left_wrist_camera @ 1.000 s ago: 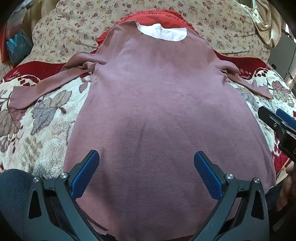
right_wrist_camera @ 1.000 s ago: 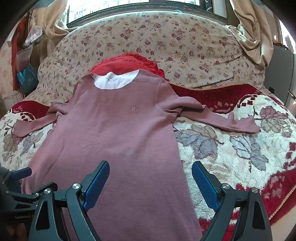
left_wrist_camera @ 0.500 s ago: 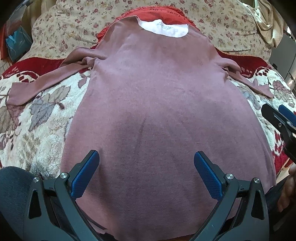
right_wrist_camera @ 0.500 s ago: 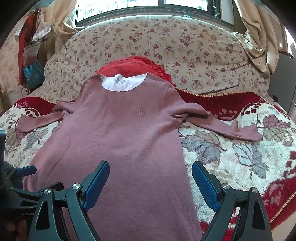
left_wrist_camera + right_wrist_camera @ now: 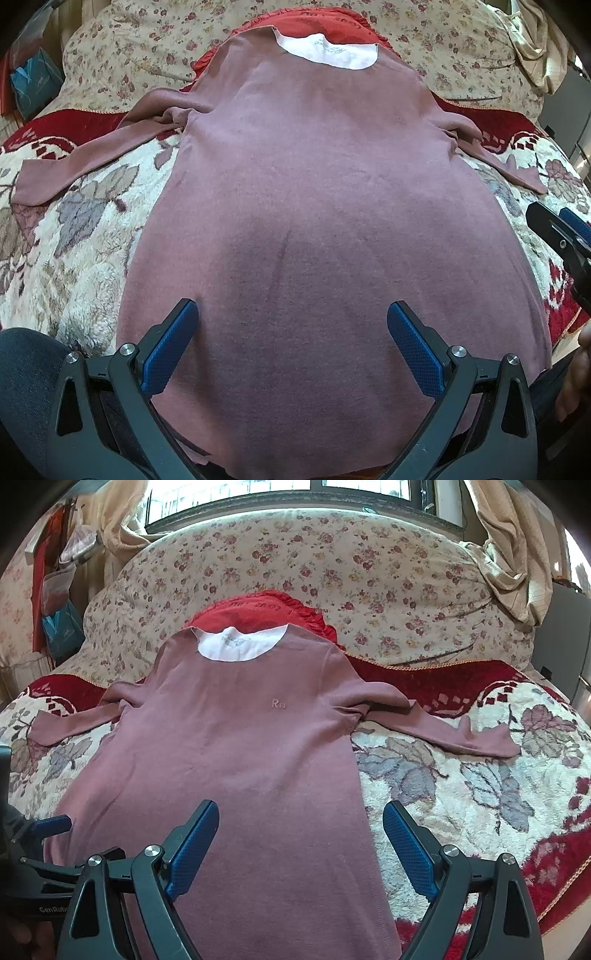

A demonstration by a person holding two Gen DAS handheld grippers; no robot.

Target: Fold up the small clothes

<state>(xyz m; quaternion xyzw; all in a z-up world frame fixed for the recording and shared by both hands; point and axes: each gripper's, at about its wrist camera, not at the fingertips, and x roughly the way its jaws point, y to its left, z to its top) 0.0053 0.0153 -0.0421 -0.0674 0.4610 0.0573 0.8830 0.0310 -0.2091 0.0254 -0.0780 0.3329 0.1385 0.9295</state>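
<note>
Mauve long-sleeved top (image 5: pixel 236 760) lies flat (unfolded), left gripper (image 5: pixel 291 347) and right gripper (image 5: pixel 301 843) both gaping empty above its hem; next, a sleeve wants pinching.

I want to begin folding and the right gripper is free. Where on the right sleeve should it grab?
Probably the cuff end of the right sleeve, approached from the right gripper's outer side. The sleeve lies flat, stretched away from the shirt, so its free end lifts easily and swings across the body.

floral blanket (image 5: pixel 461 794) | red cushion (image 5: pixel 258 609) | curtains (image 5: pixel 509 550) — blue bag, perhaps (image 5: pixel 61 626)
</note>
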